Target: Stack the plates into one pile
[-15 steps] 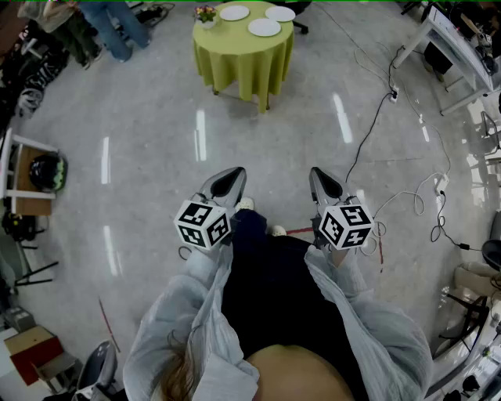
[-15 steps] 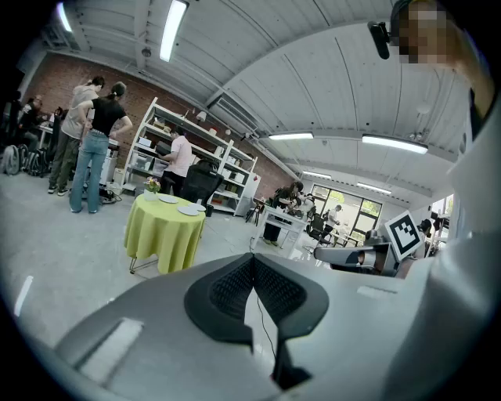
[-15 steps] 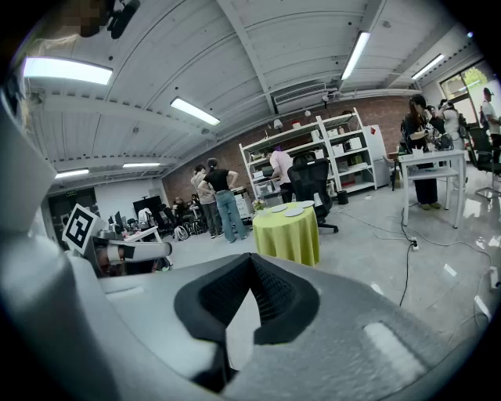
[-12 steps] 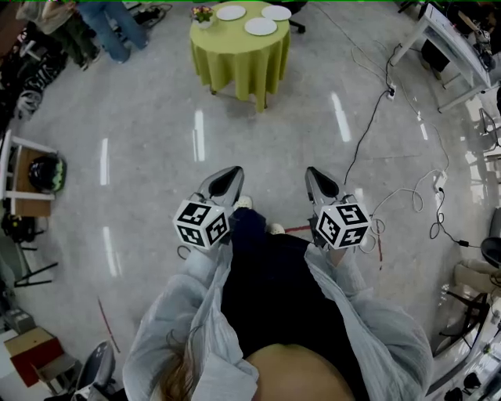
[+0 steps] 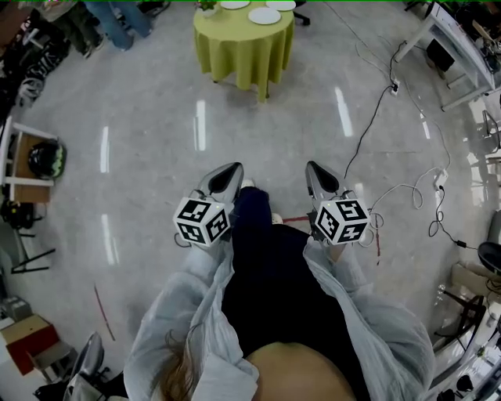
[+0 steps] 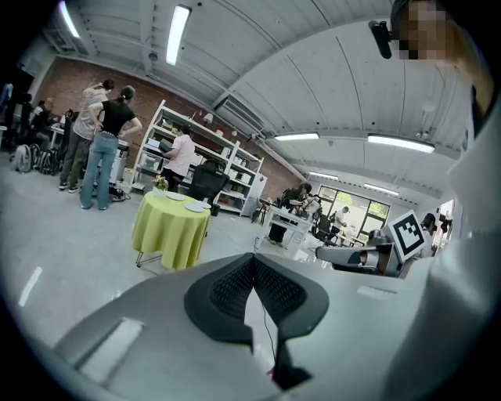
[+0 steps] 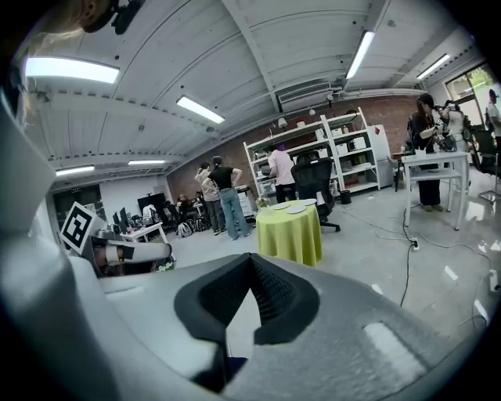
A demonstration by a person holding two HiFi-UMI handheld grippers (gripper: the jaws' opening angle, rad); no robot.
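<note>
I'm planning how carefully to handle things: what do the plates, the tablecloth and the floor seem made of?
Plates: white, smooth, perhaps ceramic or melamine; too far to tell.
Tablecloth: yellow-green fabric, matte, hanging in soft folds.
Floor: hard, polished grey, maybe sealed concrete or tile; it mirrors the ceiling lights.

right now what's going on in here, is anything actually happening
A person stands on the floor with a gripper in each hand. The left gripper and the right gripper are held out in front, fingers shut and holding nothing. The round table with the yellow-green cloth is well ahead, likely out of reach. The white plates on it lie side by side, not yet stacked.
</note>
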